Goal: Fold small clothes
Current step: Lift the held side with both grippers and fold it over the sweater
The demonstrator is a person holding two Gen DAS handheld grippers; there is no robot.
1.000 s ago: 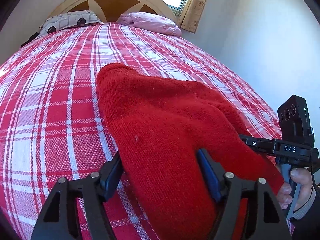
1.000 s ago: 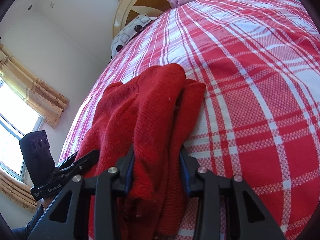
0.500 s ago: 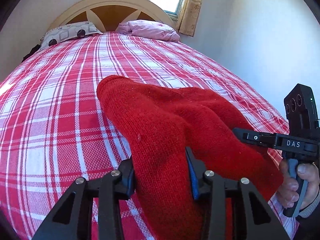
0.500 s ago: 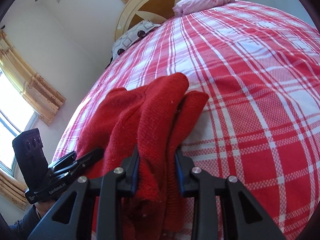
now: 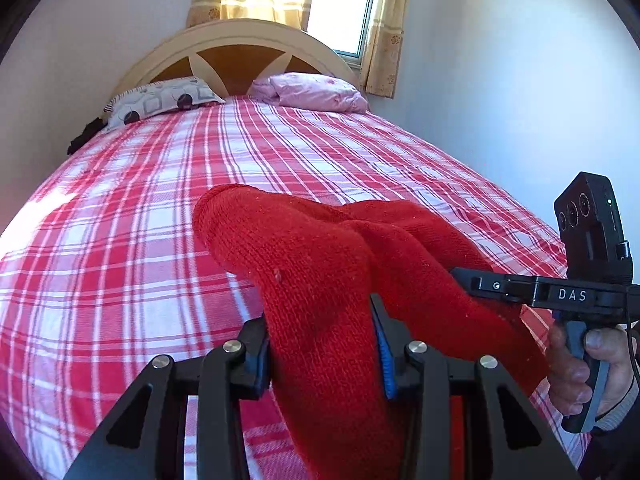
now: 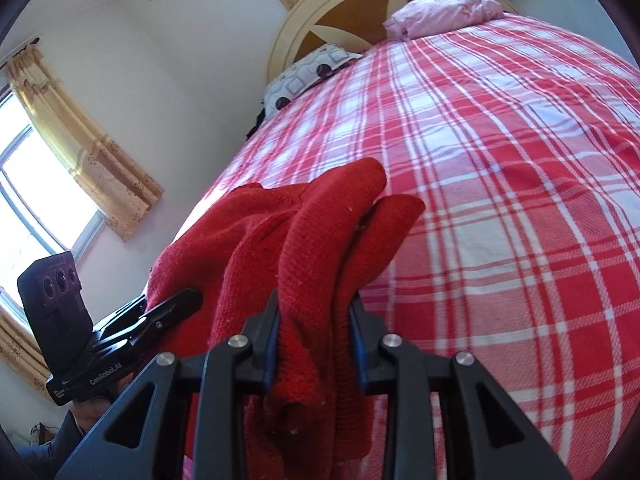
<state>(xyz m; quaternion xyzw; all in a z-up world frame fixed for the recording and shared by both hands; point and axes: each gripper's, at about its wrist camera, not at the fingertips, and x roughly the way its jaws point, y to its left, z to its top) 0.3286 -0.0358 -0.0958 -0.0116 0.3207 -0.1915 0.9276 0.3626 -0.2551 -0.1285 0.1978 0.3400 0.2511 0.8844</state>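
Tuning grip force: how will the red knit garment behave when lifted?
Likely floppy: the red knit garment sags and bunches between the left gripper and right gripper. Probably grippy, not slippery: its knit looks coarse. Probably light.

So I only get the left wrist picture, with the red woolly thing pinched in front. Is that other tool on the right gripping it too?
Observer: Yes. The right wrist view shows the right gripper with its fingers shut on a bunched part of the red knit garment.
Visitor: Just one layer in there?
Observer: No, several folds are squeezed together, and two rounded ends stick out past the fingers.
Visitor: Anything else I miss?
Observer: A second window, curtained, on the side wall.
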